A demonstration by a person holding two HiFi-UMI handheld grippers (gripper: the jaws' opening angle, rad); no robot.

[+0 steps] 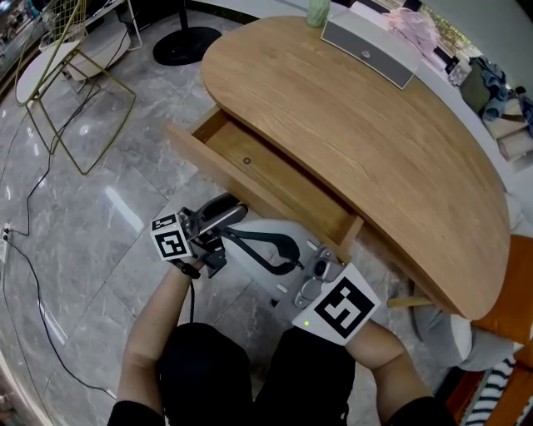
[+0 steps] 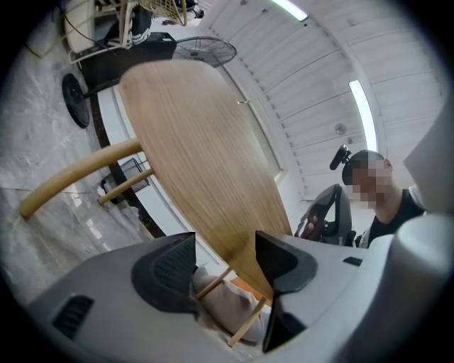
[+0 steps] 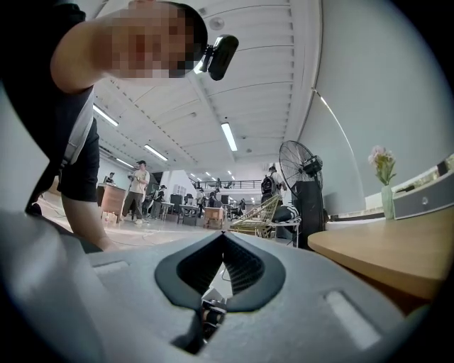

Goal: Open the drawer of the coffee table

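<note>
The oval wooden coffee table has its drawer pulled out toward me, and the drawer's inside is bare. My left gripper is just outside the drawer front, near its middle. It is open, and nothing is between its jaws. The table's wood fills the middle of the left gripper view. My right gripper is held lower, in front of the drawer's right end, and points left. It is shut on nothing. The table edge shows at the right of the right gripper view.
A white box and a green vase stand at the table's far side. A fan base and a gold wire chair stand on the marble floor at the left. A cable trails nearby. An orange seat is at the right.
</note>
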